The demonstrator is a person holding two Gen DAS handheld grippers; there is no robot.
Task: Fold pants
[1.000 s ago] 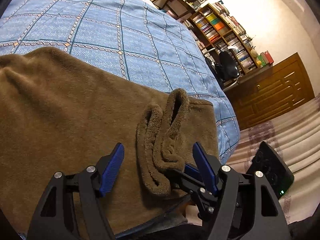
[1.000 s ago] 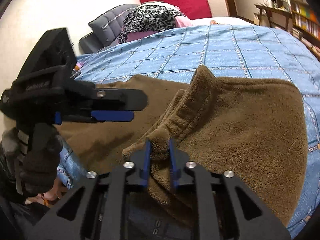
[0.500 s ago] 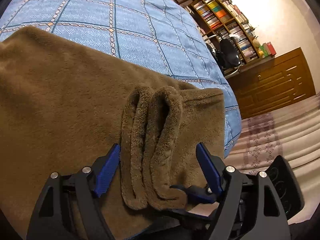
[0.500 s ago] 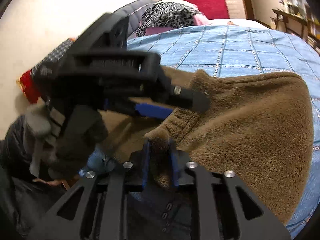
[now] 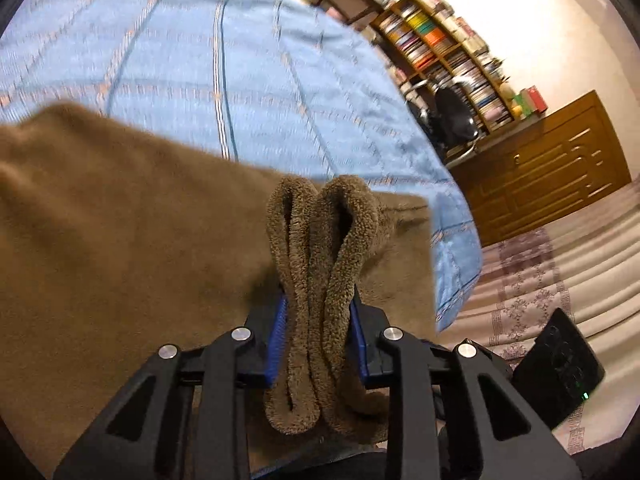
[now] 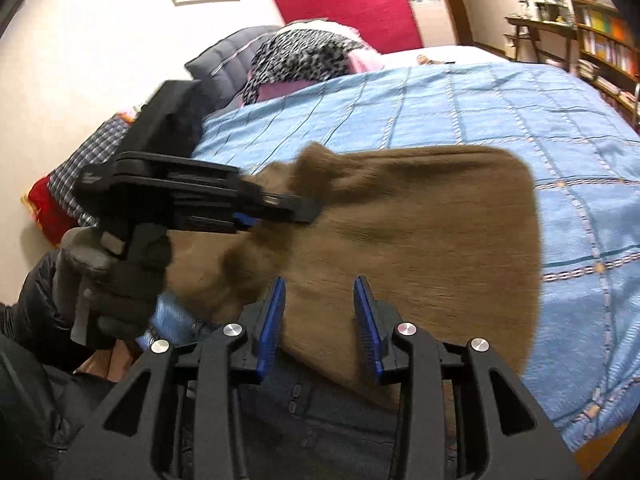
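Brown fleece pants (image 5: 120, 248) lie on a blue checked bedspread (image 5: 240, 72). My left gripper (image 5: 318, 308) is shut on the bunched waistband end (image 5: 320, 248), which stands up in folds between the blue pads. In the right wrist view the pants (image 6: 420, 232) spread across the bed, and the left gripper (image 6: 296, 210) grips their raised near-left corner. My right gripper (image 6: 320, 316) is open and empty, its blue pads apart just above the pants' near edge.
The bed's right edge (image 5: 460, 264) drops to a patterned rug (image 5: 528, 288). A bookshelf (image 5: 440, 40), office chair (image 5: 456, 112) and wooden cabinet (image 5: 552, 168) stand beyond. Pillows and a leopard-print cloth (image 6: 304, 56) sit at the headboard. A dark device (image 5: 560, 364) lies at lower right.
My left gripper has closed on the bunched waistband that the right gripper held. My right gripper has opened, let go of the pants and drawn back.
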